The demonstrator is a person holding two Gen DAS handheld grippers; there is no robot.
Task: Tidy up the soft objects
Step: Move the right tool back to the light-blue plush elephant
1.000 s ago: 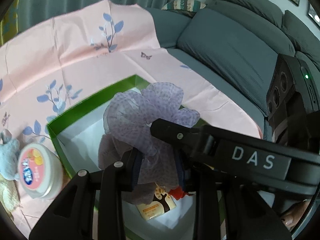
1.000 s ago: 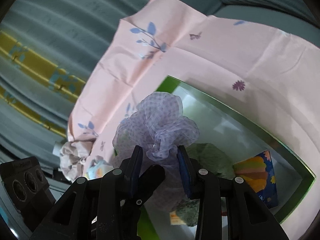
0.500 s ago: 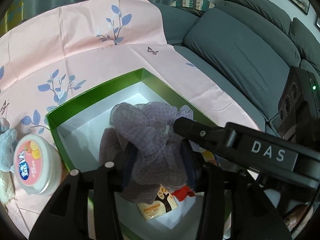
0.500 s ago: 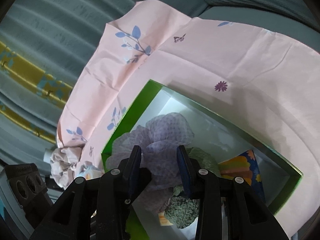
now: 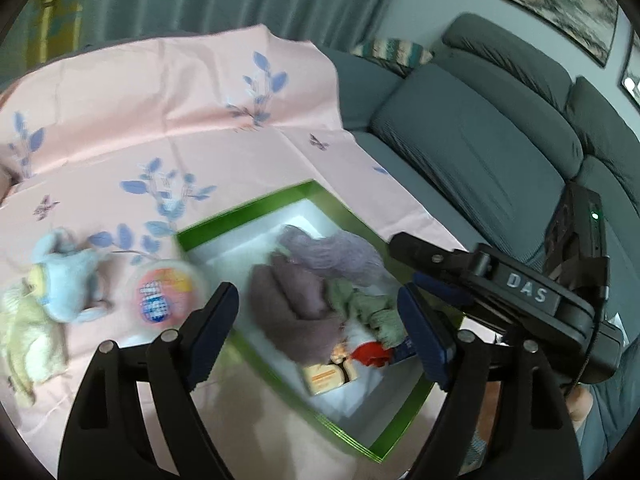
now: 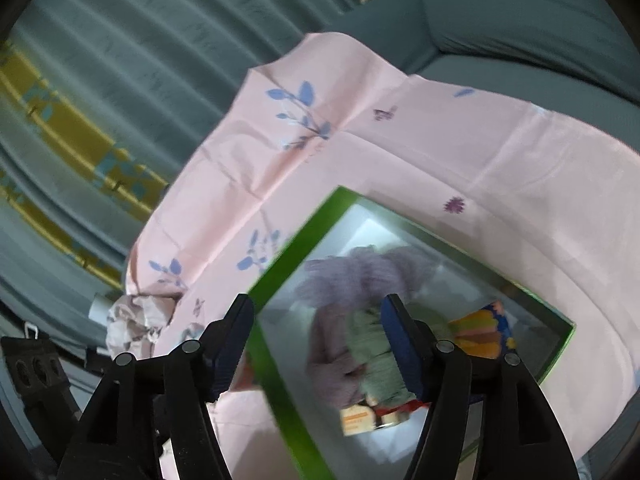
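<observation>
A lilac gauzy scrunchie point(image 5: 332, 256) lies in the green box point(image 5: 240, 216) on top of a mauve knit piece point(image 5: 296, 316) and a green cloth point(image 5: 376, 312). It also shows in the right wrist view point(image 6: 360, 276) inside the box point(image 6: 288, 252). My left gripper point(image 5: 320, 336) is open and empty above the box. My right gripper point(image 6: 320, 344) is open and empty above the box too. A pale blue plush toy point(image 5: 68, 276) and a cream cloth point(image 5: 28, 332) lie on the pink cloth left of the box.
A round tub with a pink lid point(image 5: 164, 292) stands beside the box. A small orange carton point(image 5: 328, 376) and a colourful packet point(image 6: 480, 332) lie in the box. A crumpled patterned cloth point(image 6: 136, 316) lies at the table's far edge. A grey sofa point(image 5: 480, 152) is behind.
Both grippers lowered the scrunchie into the box, opened and let it go. Both have pulled back and up from the box.
</observation>
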